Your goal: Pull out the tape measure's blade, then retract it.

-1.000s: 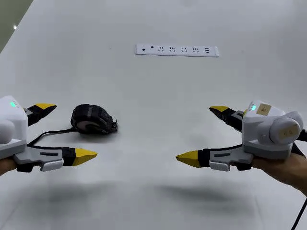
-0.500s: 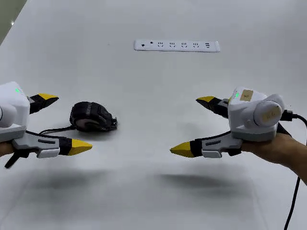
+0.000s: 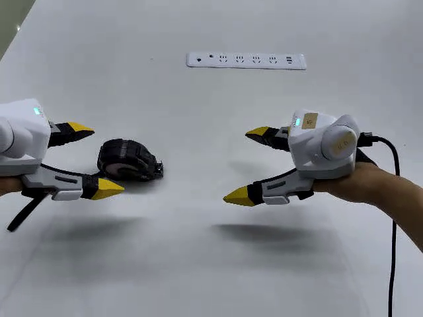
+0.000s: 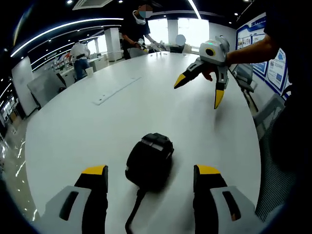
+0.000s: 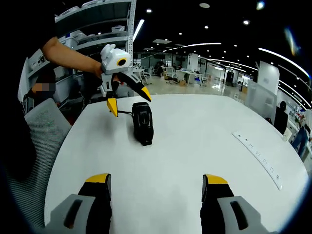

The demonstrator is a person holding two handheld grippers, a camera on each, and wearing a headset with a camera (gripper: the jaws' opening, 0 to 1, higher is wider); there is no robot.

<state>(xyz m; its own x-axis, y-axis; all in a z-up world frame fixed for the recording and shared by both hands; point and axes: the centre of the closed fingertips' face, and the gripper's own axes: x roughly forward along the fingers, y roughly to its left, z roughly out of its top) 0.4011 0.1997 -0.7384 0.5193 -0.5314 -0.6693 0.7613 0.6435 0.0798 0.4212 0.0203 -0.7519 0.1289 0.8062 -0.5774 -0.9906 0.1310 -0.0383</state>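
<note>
Large open-plan office or lab floor: long white bench (image 3: 218,264) with a power strip (image 3: 246,61) lying on it, grey mesh office chair (image 5: 43,129) at its edge, metal shelving rack (image 5: 105,24) to one side. Dark ceiling with strip lights (image 4: 63,27) and recessed spots; rows of desks (image 5: 195,74) far back, blue posters (image 4: 253,29) on a wall. Other people (image 4: 138,27) stand at the bench's far end.

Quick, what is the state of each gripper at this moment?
Left gripper: open, holding nothing; the tape measure lies just ahead of it.
Right gripper: open, holding nothing.
</note>
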